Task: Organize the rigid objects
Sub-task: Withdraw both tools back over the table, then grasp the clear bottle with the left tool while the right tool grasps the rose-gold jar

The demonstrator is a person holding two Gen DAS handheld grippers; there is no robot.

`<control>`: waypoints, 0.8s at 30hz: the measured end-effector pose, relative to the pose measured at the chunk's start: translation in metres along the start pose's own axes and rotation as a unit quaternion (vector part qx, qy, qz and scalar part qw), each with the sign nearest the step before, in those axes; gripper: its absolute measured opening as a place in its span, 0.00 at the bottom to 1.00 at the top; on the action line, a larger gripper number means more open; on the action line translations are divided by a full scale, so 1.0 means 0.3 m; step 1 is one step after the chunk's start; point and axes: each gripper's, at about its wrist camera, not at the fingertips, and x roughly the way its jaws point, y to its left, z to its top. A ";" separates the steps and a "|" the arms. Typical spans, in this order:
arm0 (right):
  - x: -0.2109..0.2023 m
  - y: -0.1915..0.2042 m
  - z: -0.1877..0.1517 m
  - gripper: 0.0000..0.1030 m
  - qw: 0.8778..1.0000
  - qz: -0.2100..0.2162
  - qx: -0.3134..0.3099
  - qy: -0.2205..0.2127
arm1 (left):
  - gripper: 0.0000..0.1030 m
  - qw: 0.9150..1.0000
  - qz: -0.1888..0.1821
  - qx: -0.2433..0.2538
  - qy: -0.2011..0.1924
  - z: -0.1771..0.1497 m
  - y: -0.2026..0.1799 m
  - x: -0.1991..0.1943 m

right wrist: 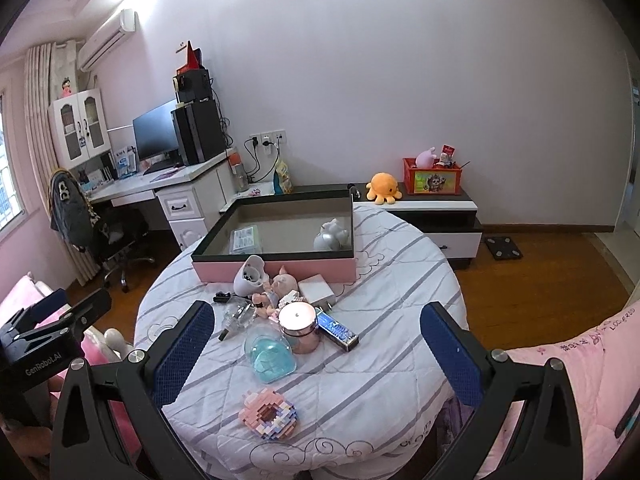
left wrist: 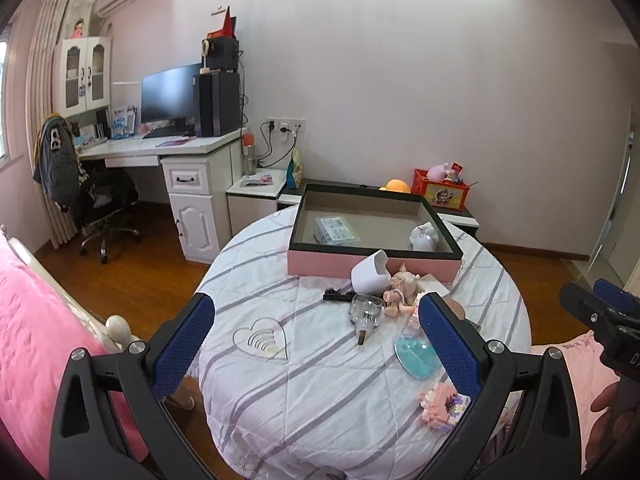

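While the left wrist view hides it, we see a copper cylindrical tin (right wrist: 298, 322) from the right; the shallow pink-walled box (left wrist: 372, 266) holds a clear plastic case (left wrist: 337, 231) and silver figurine (left wrist: 425, 237). Left gripper (left wrist: 316, 332) and right gripper (right wrist: 316, 338) gape wide, empty

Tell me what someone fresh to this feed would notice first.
Probably the pink box with its dark rim at the far side of the round striped table, already holding a clear case and a white figurine. Next, the clutter heaped just in front of it: a tipped white cup, a doll and a rose-gold tin. Both grippers, left and right, hang open above.
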 end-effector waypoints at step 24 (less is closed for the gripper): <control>0.537 -0.011 -0.089 1.00 0.987 0.024 -0.011 0.161 | 1.00 0.985 -0.017 0.062 0.163 -0.129 -0.101 0.621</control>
